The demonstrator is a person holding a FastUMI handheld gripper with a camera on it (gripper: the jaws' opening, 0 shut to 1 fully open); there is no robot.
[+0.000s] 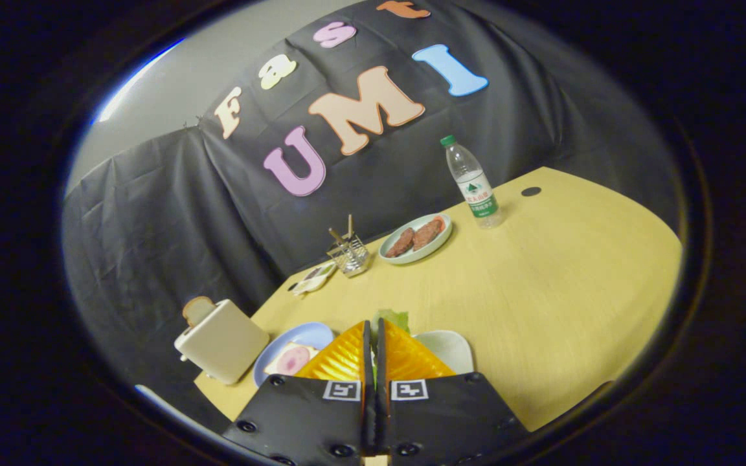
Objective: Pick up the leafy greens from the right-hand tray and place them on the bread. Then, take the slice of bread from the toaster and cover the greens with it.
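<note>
My gripper (374, 322) is shut on the leafy greens (394, 318), whose ruffled green edge sticks out just past the fingertips. The fingers stand pressed almost together, with only a thin gap between them. Behind the right finger lies a white tray (454, 349). Left of the fingers is a blue plate (311, 333) carrying a bread slice topped with a pink round of ham (293, 360). Further left stands a cream toaster (223, 349) with a slice of bread (197, 309) poking up from its slot.
On the wooden table (541, 291), far beyond the fingers, sit a pale green plate of meat patties (415, 238), a water bottle (474, 184), a wire utensil holder (349, 254) and a small dish (313, 278). The table's edge runs just behind the toaster.
</note>
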